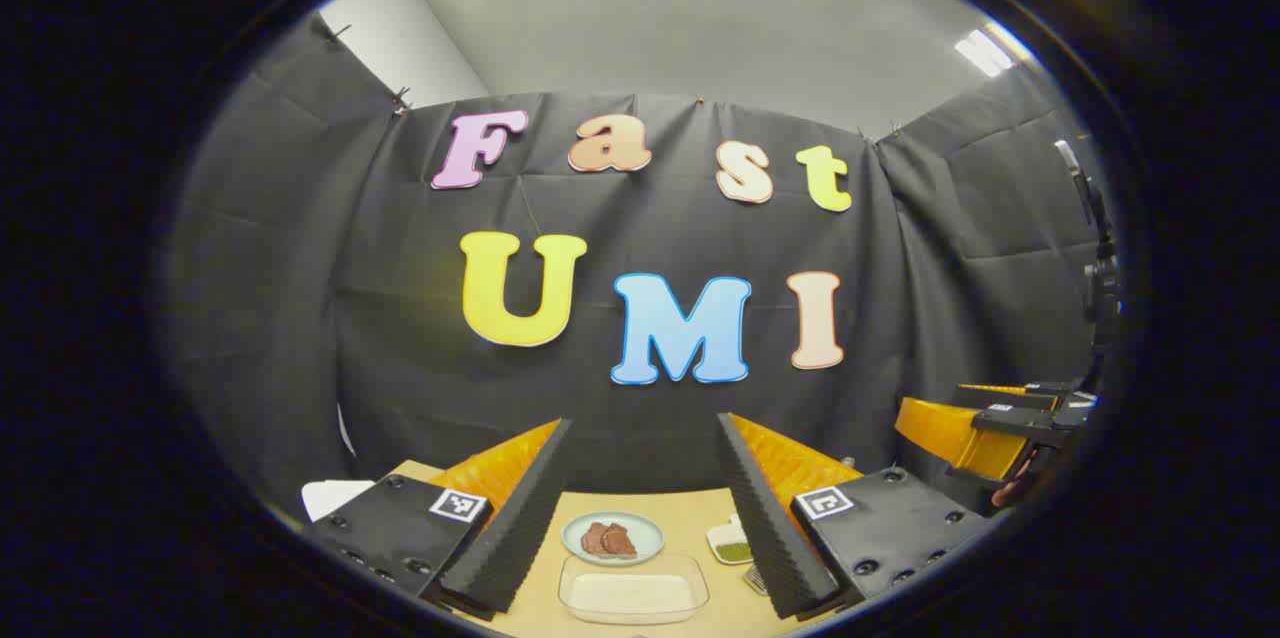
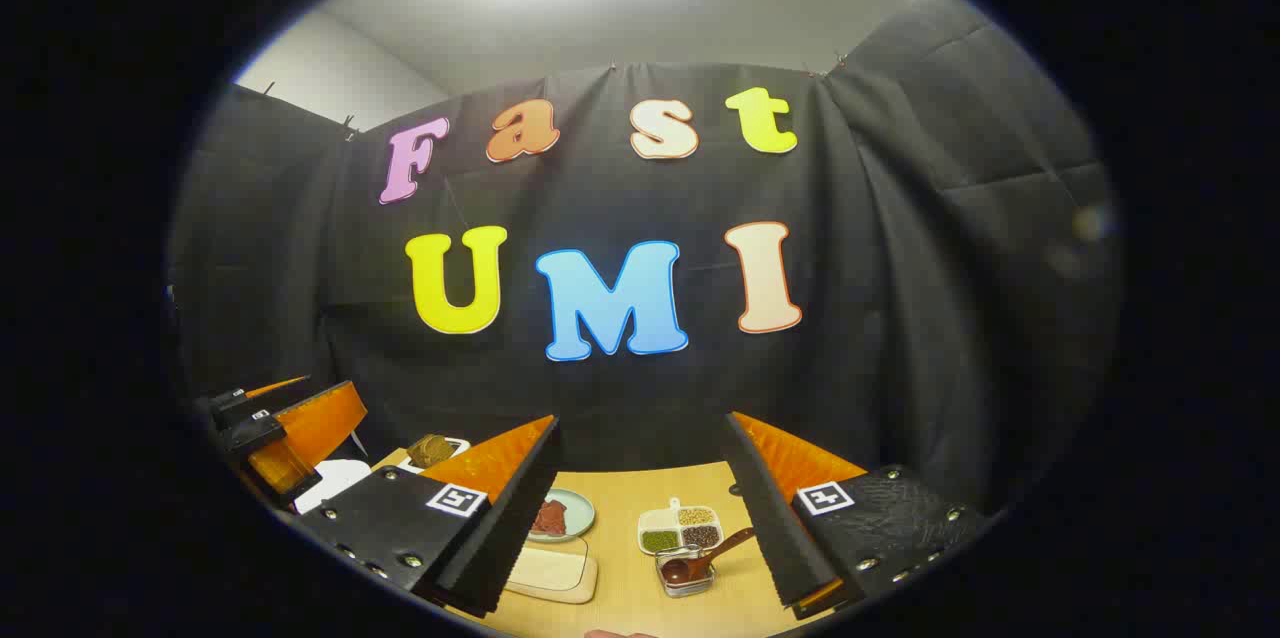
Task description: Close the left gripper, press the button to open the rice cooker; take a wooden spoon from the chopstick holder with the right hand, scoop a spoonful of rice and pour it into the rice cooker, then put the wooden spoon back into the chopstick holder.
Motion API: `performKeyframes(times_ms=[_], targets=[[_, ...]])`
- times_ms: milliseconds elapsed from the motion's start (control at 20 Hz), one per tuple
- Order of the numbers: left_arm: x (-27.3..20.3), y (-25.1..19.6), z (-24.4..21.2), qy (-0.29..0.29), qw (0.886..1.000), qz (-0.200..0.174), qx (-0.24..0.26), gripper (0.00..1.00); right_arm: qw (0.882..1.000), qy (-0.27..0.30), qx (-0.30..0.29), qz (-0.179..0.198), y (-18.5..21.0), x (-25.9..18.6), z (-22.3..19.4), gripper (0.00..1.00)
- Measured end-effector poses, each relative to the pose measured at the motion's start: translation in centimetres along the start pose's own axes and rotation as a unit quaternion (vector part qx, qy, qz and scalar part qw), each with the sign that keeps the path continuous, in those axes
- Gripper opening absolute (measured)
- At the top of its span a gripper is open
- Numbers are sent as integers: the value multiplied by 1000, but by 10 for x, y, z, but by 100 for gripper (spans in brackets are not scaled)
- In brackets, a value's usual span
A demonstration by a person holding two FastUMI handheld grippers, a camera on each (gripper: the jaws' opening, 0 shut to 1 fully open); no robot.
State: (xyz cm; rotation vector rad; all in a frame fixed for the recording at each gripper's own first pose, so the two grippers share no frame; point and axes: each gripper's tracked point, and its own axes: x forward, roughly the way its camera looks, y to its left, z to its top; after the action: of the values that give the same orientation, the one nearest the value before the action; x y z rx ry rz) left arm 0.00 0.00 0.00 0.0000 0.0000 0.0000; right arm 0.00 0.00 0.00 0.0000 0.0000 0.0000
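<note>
Resting in one small clear square holder [image 2: 686,575] on the worktop [image 2: 630,608], a single wooden spoon [image 2: 706,556] leans with its dark, rounded bowl down inside and its slim handle slanting up to the right — this shows in the right gripper view, low between that claw's fingers. Just behind the holder sits one white divided dish [image 2: 680,529] with four compartments of grains: pale, green and dark. To the left lie one pale rectangular board [image 2: 550,570] and, behind it, one round light-blue plate [image 2: 563,516] carrying reddish-brown slices.

Seen from the left gripper view, the same plate [image 1: 613,537] holds two such slices, and in front of it stands one clear glass rectangular dish [image 1: 632,589] with rounded corners and pale contents. A part of the divided dish [image 1: 731,545] shows beside it, green filling visible.

Both claws are spread wide, pinching nothing: the right claw [image 2: 640,503] and the left claw [image 1: 643,508] each show two wedge-shaped fingers with ribbed inner faces, raised above the smooth, light wooden worktop [image 1: 690,508]. At the far left of the right gripper view the left claw hangs farther off, with a brown lumpy thing on a white tray [image 2: 433,449] near it.
</note>
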Motion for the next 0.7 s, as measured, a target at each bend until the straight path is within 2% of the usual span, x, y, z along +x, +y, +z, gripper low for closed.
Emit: performKeyframes(times_ms=[500, 700], targets=[[-3, 19, 0, 3, 1000, 5, 5, 97, 1000, 6, 0, 8, 15, 4, -5, 97], [-7, 12, 3, -12, 999, -23, -35, 97, 1000, 7, -2, 8, 17, 5, -7, 97]])
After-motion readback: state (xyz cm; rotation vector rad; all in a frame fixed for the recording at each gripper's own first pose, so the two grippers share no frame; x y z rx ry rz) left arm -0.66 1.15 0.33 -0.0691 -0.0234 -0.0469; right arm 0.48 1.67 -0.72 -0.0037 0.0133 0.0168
